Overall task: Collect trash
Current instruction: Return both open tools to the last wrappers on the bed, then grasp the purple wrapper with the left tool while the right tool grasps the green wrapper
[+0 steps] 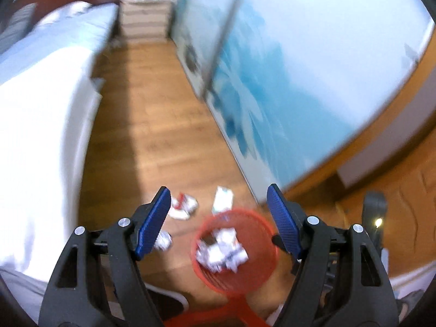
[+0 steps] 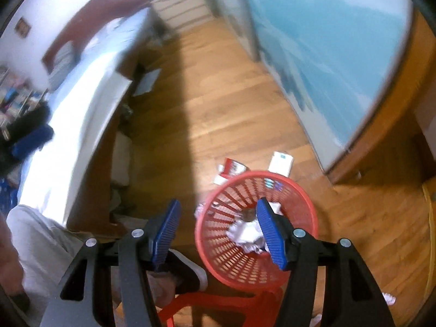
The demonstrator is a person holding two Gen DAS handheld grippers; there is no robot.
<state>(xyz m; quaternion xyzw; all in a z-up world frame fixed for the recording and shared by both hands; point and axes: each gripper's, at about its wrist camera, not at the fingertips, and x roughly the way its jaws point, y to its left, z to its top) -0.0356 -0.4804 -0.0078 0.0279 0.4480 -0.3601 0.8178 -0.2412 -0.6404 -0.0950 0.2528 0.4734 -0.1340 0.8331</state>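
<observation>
A red slatted basket [image 2: 218,256] stands on the wooden floor and holds crumpled white paper [image 2: 246,234]; it also shows in the left wrist view [image 1: 268,267]. My left gripper [image 1: 219,222] is open and empty above it. My right gripper [image 2: 218,235] is open and empty over the basket's left rim. Beyond the basket lie a red and white carton [image 2: 231,167] and a white box [image 2: 280,162]. In the left wrist view the carton [image 1: 182,205], the white box [image 1: 222,197] and a crumpled wad [image 1: 163,241] lie on the floor.
A bed [image 1: 35,109] with white sheets runs along the left. A wardrobe [image 1: 286,68] with blue printed doors runs along the right. A white drawer unit [image 1: 145,16] stands at the far end. My slippered foot [image 2: 188,272] is beside the basket.
</observation>
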